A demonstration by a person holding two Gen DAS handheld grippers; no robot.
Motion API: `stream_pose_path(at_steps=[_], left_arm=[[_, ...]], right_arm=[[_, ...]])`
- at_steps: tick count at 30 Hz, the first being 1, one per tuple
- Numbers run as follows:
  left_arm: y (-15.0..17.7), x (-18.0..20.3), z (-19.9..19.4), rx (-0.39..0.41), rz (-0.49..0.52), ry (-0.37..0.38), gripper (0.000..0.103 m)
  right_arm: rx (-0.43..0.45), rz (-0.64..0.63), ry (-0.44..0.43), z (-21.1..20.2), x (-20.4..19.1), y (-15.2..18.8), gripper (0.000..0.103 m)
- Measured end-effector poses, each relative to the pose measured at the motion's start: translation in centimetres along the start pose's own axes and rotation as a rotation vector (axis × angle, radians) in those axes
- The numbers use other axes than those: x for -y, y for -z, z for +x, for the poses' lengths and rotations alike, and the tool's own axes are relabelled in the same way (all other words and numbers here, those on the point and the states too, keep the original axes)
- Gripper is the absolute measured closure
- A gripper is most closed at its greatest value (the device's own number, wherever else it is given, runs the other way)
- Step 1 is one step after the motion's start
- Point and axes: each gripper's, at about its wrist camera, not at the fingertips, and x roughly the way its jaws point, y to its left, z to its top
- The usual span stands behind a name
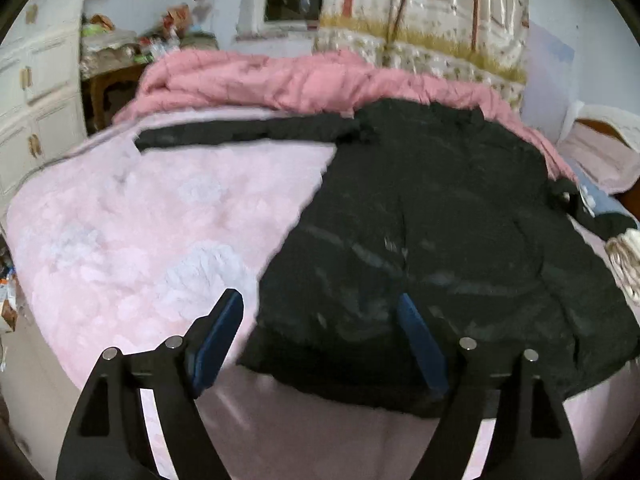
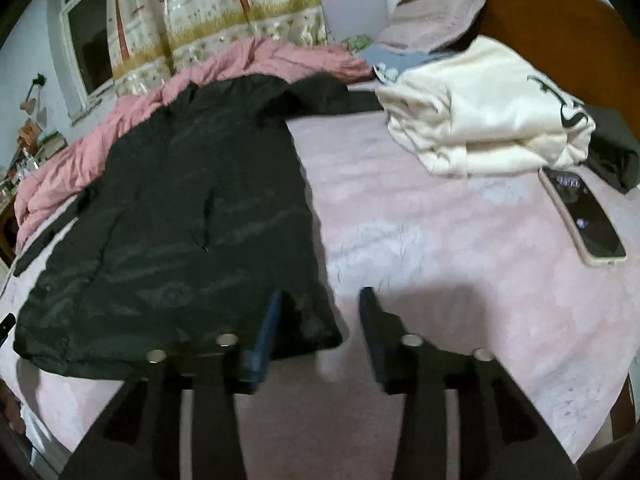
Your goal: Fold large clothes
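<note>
A large black jacket (image 1: 432, 216) lies spread flat on the pink bed cover (image 1: 132, 224), hem toward me, one sleeve stretched out to the left. In the right wrist view the jacket (image 2: 180, 208) fills the left half. My left gripper (image 1: 320, 316) is open, its jaws wide apart over the hem's left corner. My right gripper (image 2: 320, 308) is open over the hem's right corner, its left finger above the fabric and its right finger above the cover (image 2: 440, 240).
A folded cream garment (image 2: 492, 116) and a phone (image 2: 582, 216) lie on the bed at the right. A rumpled pink quilt (image 1: 280, 80) runs along the far side. White drawers (image 1: 36, 92) stand left. A curtain (image 1: 424, 16) hangs behind.
</note>
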Motion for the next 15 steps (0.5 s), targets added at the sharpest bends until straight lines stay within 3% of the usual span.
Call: stream_pose_path(at_steps=[3,4,5,6,11,15], left_arm=[[0.9,-0.6,1.8,-0.085,-0.068,0.086,0.026],[1.1,-0.8,2.0,-0.097,-0.088,0.103,0.03],[1.4,-0.6,1.9,-0.087,-0.088,0.093,0.058],[1.3,-0.3,1.6,-0.072,-0.065,0.074,0.092],[-1.4,0.7,-1.9,0.073,-0.069,0.117,0.094],[-5.6,2.9,-1.7,0.141,0.008,0.043,0.094]], right_arm=[[-0.037,0.006,-0.051,1.0,-0.1,0.4,0.057],[-0.039,-0.028,-0.042,1.0,-0.6,0.4,0.07],[-0.042,-0.053,-0.034,1.1,-1.1,0.5,0.085],[-0.036,-0.063,-0.036,0.9,-1.5,0.5,0.097],[0.067,-0.048,-0.028,-2.1,-2.6,-1.3,0.099],[0.131,-0.088,0.014,-2.6,-4.2,-5.0,0.099]])
